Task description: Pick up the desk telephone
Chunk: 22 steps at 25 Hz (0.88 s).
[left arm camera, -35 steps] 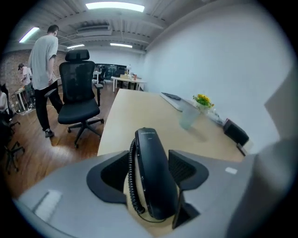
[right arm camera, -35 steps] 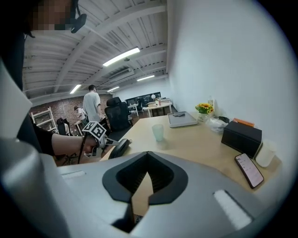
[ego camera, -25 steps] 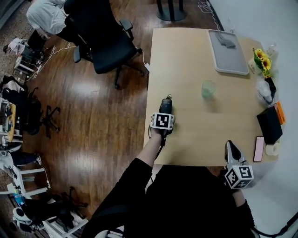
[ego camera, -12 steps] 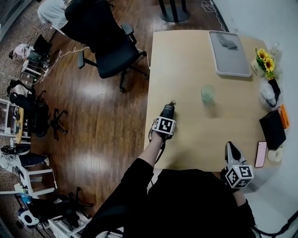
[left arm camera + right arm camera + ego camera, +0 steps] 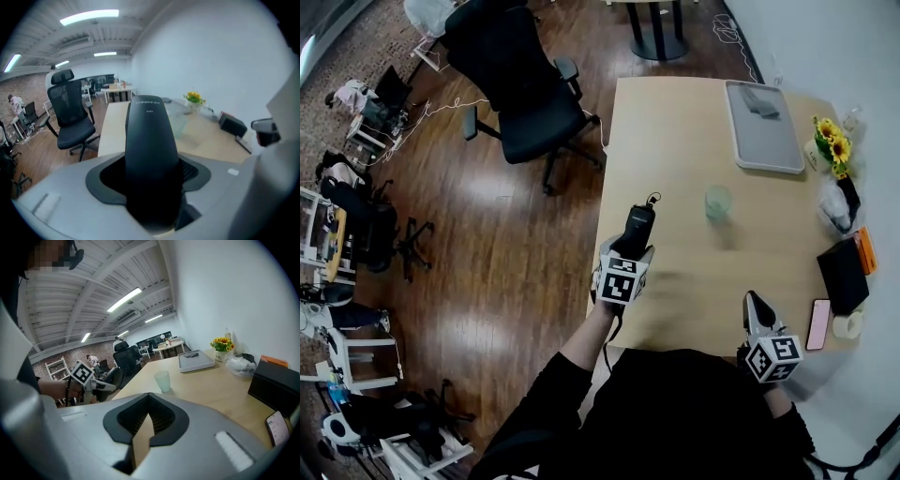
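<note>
Desk telephone [image 5: 639, 221] clamped in left tongs [image 5: 631, 247], seemingly above table [image 5: 675, 141] edge.

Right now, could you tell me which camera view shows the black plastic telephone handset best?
The left gripper view: the black plastic telephone handset fills its centre, clamped in the left claw. The head view shows it small, from above. In the right gripper view it cannot be made out.

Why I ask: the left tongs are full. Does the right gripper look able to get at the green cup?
Likely yes. The right gripper holds nothing, its tongs shut, and only bare table lies between it and the cup. The left gripper, shut on the telephone, sits off to one side.
</note>
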Available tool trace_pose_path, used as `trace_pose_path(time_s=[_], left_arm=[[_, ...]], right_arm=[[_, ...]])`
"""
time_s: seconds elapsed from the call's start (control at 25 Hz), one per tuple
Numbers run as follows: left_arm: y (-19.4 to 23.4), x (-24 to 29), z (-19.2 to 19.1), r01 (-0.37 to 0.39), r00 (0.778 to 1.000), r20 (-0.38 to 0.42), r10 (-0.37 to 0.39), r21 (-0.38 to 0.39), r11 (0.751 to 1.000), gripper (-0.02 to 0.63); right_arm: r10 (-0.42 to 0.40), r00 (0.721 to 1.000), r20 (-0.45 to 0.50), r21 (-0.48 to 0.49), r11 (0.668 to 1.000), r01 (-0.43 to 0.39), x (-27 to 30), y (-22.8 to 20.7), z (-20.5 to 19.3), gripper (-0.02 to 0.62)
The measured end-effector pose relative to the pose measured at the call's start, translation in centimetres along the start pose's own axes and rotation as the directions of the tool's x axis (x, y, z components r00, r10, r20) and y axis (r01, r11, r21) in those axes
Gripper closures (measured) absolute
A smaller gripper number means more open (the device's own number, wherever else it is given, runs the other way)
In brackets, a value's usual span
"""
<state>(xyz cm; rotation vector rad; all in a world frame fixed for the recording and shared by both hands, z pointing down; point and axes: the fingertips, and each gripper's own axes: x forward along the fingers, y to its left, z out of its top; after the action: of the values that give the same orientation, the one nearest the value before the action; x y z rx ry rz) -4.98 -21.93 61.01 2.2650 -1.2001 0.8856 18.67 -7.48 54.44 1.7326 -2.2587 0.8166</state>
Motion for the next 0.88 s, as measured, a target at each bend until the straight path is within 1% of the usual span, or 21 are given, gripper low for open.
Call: trace_pose_path(time_s=[0.04,0.08,0.12,0.16,0.24,0.36,0.44,0.48,0.52,0.56,0.64,0.76,0.88], left_arm=[[-0.5,-2.0,2.4,-0.004,0.997,0.072,0.003,0.008,1.000,0.331],[-1.1,-4.2,4.8,-0.008,0.990,0.143,0.005,0.020,1.000,0.331],[-1.8,-6.5,7.2,-0.015,0.977,0.214,0.006,0.040,0.999,0.331],[-2.4,-8.8,9.6,-0.027,0.959,0.283,0.008,0.066,0.997,0.331],[-3.8,-13.6,13.9,-0.068,0.910,0.415,0.009,0.128,0.989,0.331],[-5.4,-20.1,18.9,-0.167,0.820,0.572,0.015,0.213,0.963,0.331],[-6.0,-23.7,21.2,-0.254,0.765,0.644,0.026,0.264,0.931,0.331],[-6.1,-25.1,22.0,-0.294,0.744,0.667,0.033,0.283,0.913,0.331],[-6.3,-26.2,22.5,-0.325,0.728,0.684,0.039,0.294,0.899,0.331],[-6.5,-27.0,22.8,-0.344,0.717,0.696,0.043,0.299,0.890,0.331],[-6.7,-27.9,22.9,-0.352,0.707,0.706,0.043,0.298,0.887,0.331],[-7.4,-28.4,22.6,-0.332,0.707,0.707,0.030,0.293,0.897,0.331],[-8.1,-28.6,22.7,-0.303,0.701,0.713,0.005,0.292,0.907,0.331]], right_arm=[[0.009,1.000,0.000,-0.006,1.000,-0.009,0.1,0.4,0.0,0.595],[0.020,1.000,-0.001,-0.012,1.000,-0.020,0.3,0.8,0.1,0.595],[0.030,1.000,0.000,-0.016,0.999,-0.030,0.4,1.2,0.2,0.595],[0.040,0.999,0.000,-0.020,0.999,-0.040,0.6,1.6,0.3,0.595],[0.057,0.998,0.000,-0.028,0.998,-0.057,0.8,2.1,0.4,0.595],[0.072,0.997,0.003,-0.034,0.997,-0.072,0.9,2.7,0.5,0.595],[0.077,0.997,0.005,-0.033,0.997,-0.077,0.9,3.1,0.6,0.595],[0.078,0.997,0.007,-0.032,0.996,-0.078,0.9,3.3,0.6,0.595],[0.079,0.997,0.010,-0.032,0.996,-0.079,0.8,3.4,0.6,0.595],[0.079,0.997,0.013,-0.033,0.996,-0.079,0.8,3.4,0.7,0.595],[0.079,0.997,0.021,-0.034,0.996,-0.078,0.7,3.4,0.8,0.595],[0.073,0.997,0.029,-0.033,0.997,-0.072,0.5,3.3,0.9,0.595],[0.063,0.997,0.035,-0.034,0.998,-0.062,0.2,3.0,1.0,0.595]])
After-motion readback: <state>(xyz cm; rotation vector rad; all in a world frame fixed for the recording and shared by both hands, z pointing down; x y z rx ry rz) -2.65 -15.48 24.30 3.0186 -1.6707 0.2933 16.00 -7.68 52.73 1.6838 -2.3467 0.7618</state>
